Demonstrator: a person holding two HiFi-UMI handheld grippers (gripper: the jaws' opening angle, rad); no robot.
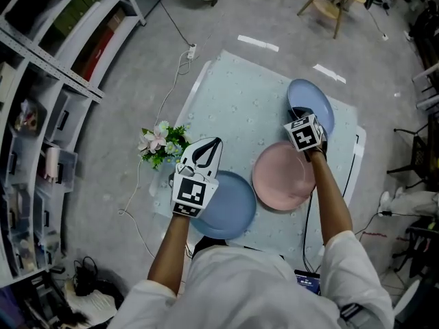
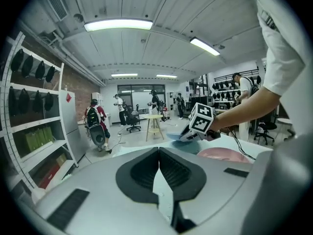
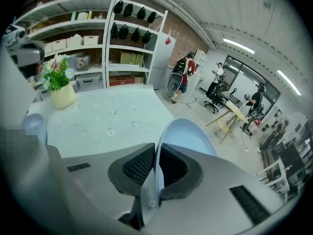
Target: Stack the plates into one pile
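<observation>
step: first pickup | right hand-held gripper pinching rim of pale blue round plate | left hand-held gripper closed, empty | next: probably lift onto pink round plate

Pale blue plate — near rim hidden, under right hand-held gripper

Three plates sit in a row on the tabletop. The first plate lies just right of the left tongs, the second plate between both tongs, and the third plate has its rim inside the right tongs. The flowers stand left of the left tongs.
</observation>
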